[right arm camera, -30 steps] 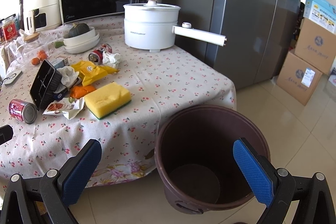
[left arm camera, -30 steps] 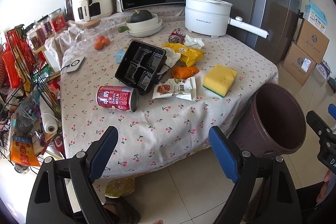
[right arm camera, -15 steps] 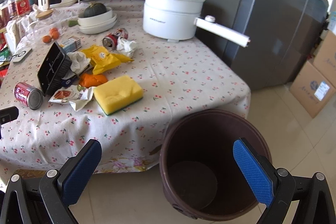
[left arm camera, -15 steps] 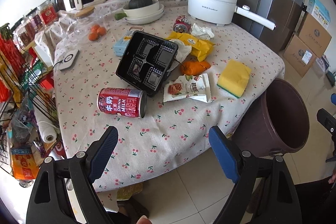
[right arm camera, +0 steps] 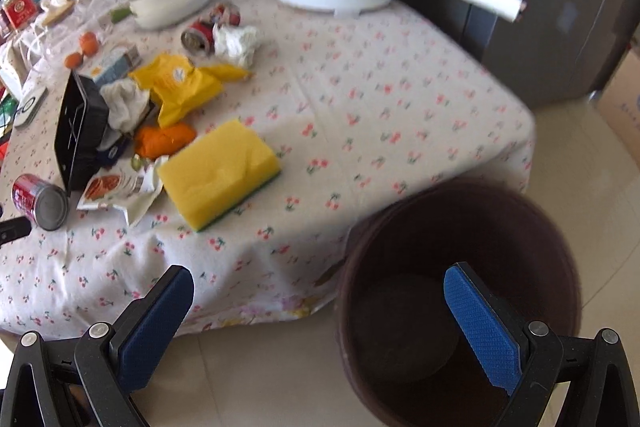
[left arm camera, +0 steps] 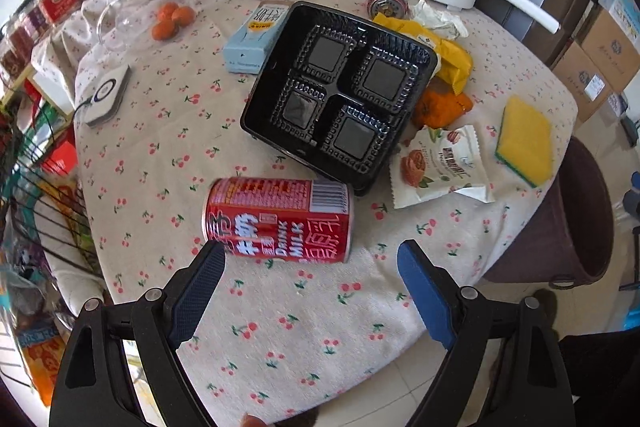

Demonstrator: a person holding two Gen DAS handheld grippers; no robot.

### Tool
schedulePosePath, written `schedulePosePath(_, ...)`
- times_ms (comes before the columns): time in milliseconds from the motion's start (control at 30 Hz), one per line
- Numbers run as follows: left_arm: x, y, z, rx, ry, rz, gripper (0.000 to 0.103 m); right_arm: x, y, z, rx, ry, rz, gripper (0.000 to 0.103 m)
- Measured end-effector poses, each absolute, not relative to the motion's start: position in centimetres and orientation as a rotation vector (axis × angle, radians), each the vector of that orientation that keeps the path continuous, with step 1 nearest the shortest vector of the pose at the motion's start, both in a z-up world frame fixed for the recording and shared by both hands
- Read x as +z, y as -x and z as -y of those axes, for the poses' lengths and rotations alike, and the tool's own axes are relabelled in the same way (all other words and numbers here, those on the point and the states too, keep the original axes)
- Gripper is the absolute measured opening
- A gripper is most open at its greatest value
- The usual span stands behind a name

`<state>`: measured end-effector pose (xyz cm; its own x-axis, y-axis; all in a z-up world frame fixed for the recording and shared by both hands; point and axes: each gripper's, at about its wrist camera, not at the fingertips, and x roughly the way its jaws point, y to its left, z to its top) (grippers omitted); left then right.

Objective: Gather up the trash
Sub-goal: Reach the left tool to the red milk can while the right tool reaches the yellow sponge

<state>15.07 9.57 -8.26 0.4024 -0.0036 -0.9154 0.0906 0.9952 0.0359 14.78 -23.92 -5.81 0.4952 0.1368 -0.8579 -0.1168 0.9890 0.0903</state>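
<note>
Red milk can (left arm camera: 278,219) on its side on the cherry-print tablecloth (left arm camera: 160,155), just in front of the wide-open left gripper (left arm camera: 310,267).

Touching the can's far side: black plastic tray (left arm camera: 340,91), tilted. Right of the tray: white snack wrapper (left arm camera: 440,167), orange bag (left arm camera: 440,105), yellow sponge (left arm camera: 524,141). Beyond the table edge, on the floor: brown bin (right arm camera: 460,299). Above the bin: right gripper (right arm camera: 318,311), jaws wide apart, nothing between.
</note>
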Motion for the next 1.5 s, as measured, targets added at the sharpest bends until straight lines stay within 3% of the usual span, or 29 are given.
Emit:
schedulePosePath(467, -11.0, -19.0, -11.8, -0.114, -0.061, -1.196, 0.090, -7.6, -19.8, 20.8, 0.191, 0.012, -1.087, 0.103)
schedulePosePath(733, -11.5, -19.6, -12.8, -0.151, -0.034, -1.169, 0.090, -9.6, -22.8, 19.6, 0.182, -0.105, -1.158, 0.103)
schedulePosePath(1000, -12.1, -20.0, -13.7, -0.166, 0.074, -1.219, 0.083, -9.7, -24.3, 17.6, 0.182, -0.159, -1.153, 0.103)
schedulePosePath(1267, -9.8, -19.5, -15.0, -0.167, 0.324, -1.175, 0.083, -11.1, -25.3, 16.5, 0.172, -0.162, -1.182, 0.103)
schedulePosePath(1500, -11.1, -20.6, -14.6, 0.061, 0.392, -1.198, 0.083, -11.6, -25.4, 15.8, 0.174, -0.135, -1.187, 0.103)
